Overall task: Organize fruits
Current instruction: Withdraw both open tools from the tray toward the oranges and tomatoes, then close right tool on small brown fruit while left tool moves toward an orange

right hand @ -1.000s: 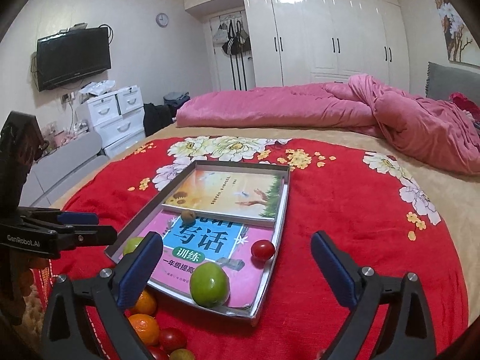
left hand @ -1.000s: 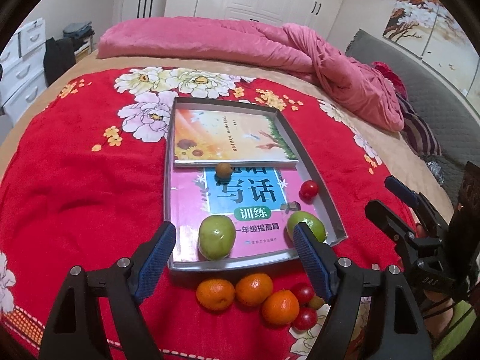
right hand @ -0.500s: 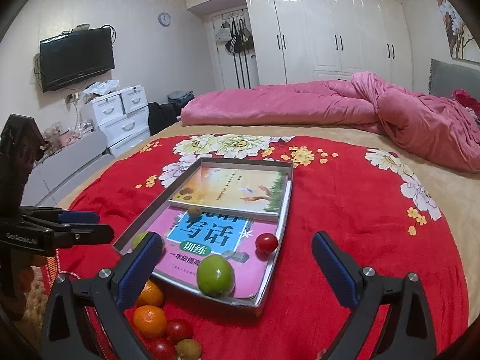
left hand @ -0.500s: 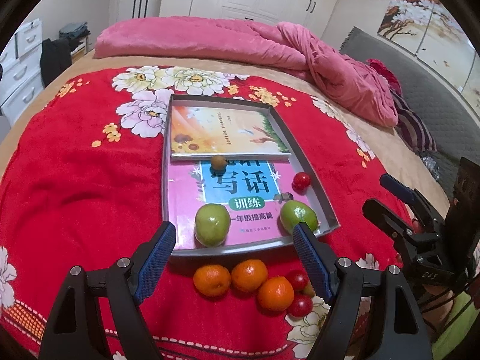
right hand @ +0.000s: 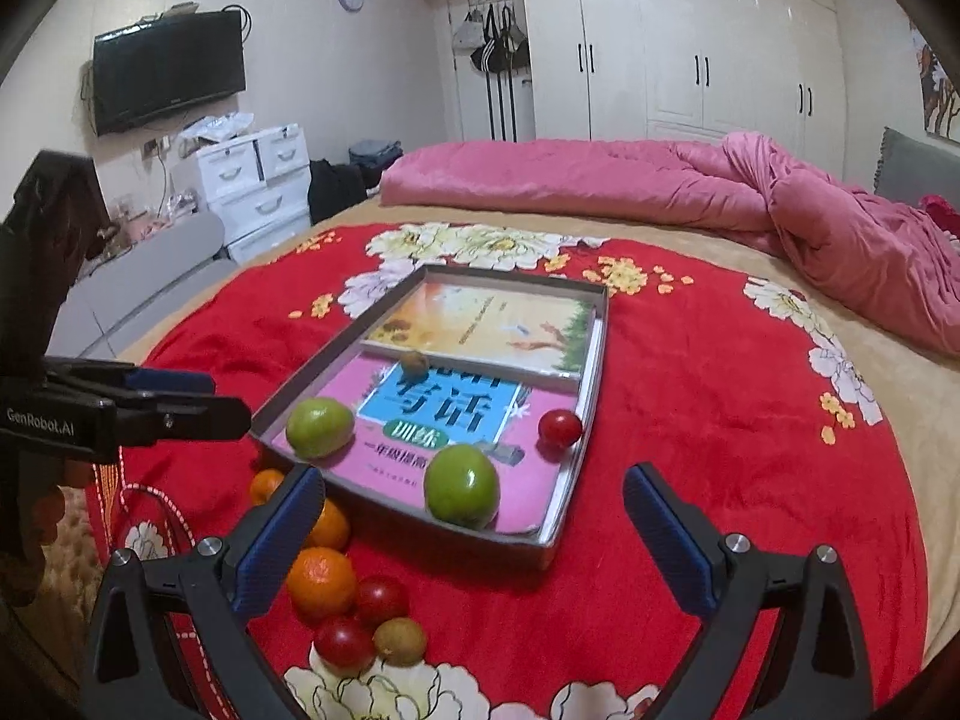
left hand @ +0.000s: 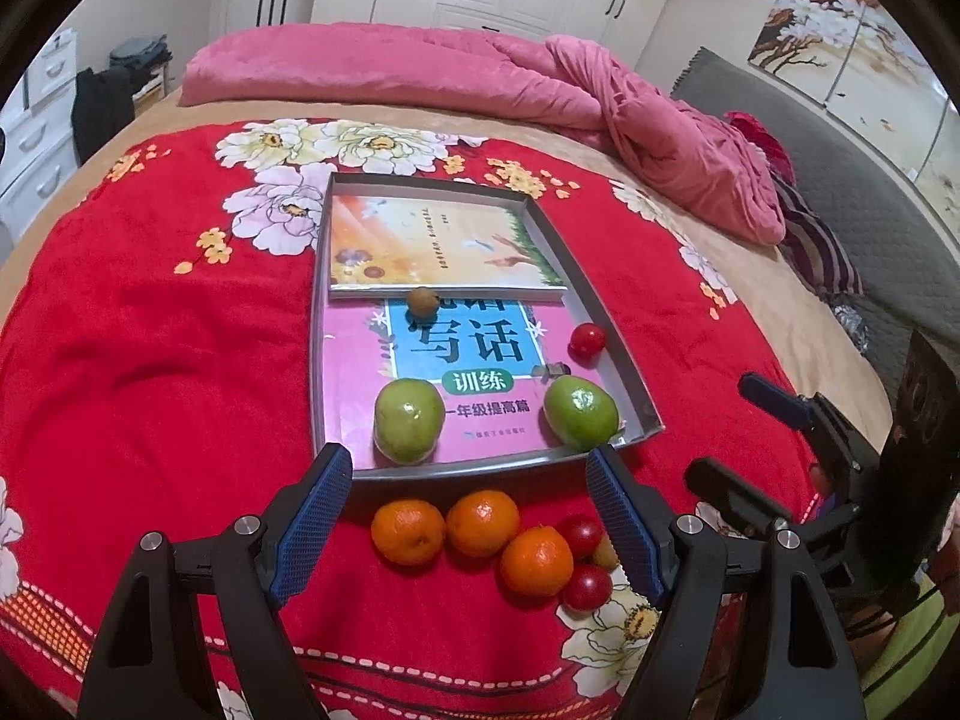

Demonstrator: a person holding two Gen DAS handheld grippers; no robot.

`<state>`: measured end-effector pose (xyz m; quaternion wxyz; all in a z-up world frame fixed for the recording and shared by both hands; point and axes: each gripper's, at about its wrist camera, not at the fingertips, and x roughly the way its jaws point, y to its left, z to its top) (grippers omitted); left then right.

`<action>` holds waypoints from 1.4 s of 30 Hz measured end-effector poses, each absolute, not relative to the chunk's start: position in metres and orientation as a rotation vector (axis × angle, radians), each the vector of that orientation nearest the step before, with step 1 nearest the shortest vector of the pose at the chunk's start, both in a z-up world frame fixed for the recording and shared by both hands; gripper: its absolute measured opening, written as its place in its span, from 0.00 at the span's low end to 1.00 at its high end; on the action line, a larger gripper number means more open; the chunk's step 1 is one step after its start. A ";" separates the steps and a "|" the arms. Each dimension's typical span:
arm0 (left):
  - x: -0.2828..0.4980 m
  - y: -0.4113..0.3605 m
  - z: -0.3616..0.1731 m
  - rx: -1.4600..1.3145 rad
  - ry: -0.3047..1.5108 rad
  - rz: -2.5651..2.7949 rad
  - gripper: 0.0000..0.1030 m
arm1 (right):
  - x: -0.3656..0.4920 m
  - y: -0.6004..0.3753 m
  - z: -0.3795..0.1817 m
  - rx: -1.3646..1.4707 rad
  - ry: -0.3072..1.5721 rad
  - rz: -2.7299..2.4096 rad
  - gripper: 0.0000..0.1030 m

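A grey tray [left hand: 624, 360] is seen on a red flowered blanket [left hand: 150, 360] spread over a bed, with two books laid flat inside it. On the pink book [left hand: 354, 372], two green fruits are placed near the tray's front rim: one [left hand: 409, 420] at about 7 o'clock of the tray, the other [left hand: 581, 411] at about 5 o'clock. A small red fruit [left hand: 587, 341] lies by the rim at 3 o'clock, and a small brown fruit [left hand: 422, 300] rests at the tray's middle, against the edge of the upper book [left hand: 432, 240]. Just outside the front rim, at 6 o'clock, three oranges [left hand: 482, 523] are grouped on the blanket, with two red fruits [right hand: 345, 639] and a yellowish one [right hand: 400, 639] beside them. The left gripper [left hand: 468, 525] is held wide open above the oranges, nothing between its jaws. The right gripper [right hand: 474, 537] is likewise spread open and empty, its jaws framing the tray's near corner.
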<state>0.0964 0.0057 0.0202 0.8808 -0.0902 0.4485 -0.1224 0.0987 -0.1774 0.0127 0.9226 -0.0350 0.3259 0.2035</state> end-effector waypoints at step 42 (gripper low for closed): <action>0.082 -0.018 -0.004 -0.122 1.054 -0.313 0.79 | 0.076 -0.167 -0.030 -0.099 0.931 0.450 0.73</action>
